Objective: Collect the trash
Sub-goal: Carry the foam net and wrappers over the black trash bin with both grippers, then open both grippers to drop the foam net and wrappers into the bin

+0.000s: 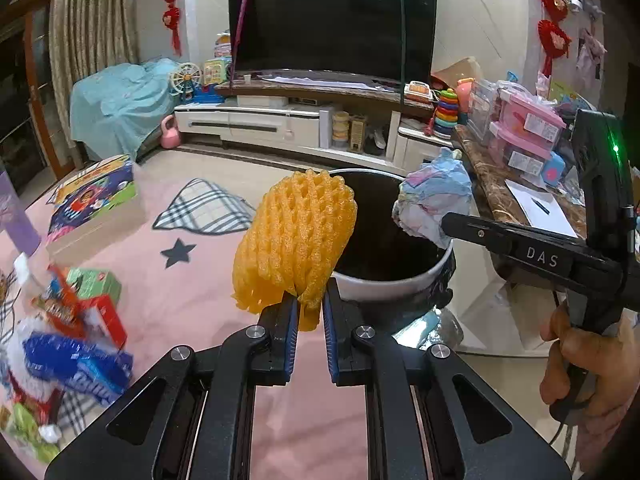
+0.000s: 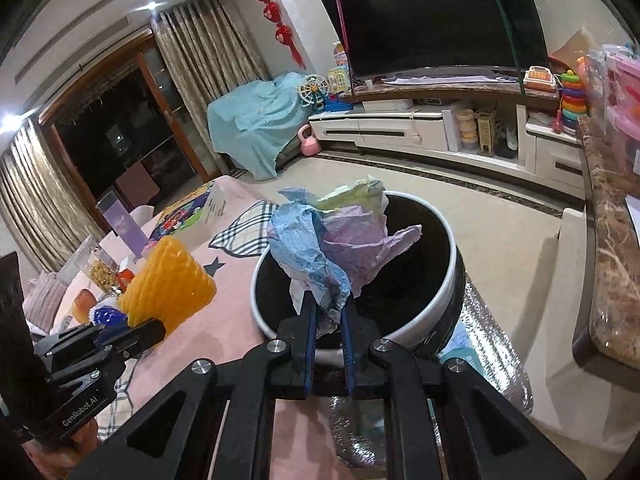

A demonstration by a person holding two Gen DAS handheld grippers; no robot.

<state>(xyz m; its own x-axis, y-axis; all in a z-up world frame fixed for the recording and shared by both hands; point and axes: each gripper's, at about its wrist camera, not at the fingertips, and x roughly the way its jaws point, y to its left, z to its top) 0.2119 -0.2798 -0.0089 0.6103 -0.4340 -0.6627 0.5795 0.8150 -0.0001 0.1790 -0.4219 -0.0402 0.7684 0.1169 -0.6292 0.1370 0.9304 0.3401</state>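
My left gripper [image 1: 311,308] is shut on an orange foam fruit net [image 1: 294,240], which stands up from the jaws just left of the bin's near rim. The round bin [image 1: 394,280] has a white rim and a black inside and stands at the table's right edge. My right gripper [image 2: 329,312] is shut on a crumpled wad of blue, purple and pale yellow paper [image 2: 336,240], held over the bin's [image 2: 452,264] open mouth. In the left wrist view the same paper wad [image 1: 432,200] hangs over the bin's far right rim. The foam net [image 2: 168,284] also shows in the right wrist view, left of the bin.
A pink tablecloth [image 1: 192,288] carries snack wrappers and small boxes [image 1: 80,332] at the left and a colourful carton [image 1: 96,200] further back. A marble counter [image 2: 612,240] with toys runs along the right. A TV [image 1: 332,20] on a low cabinet stands behind.
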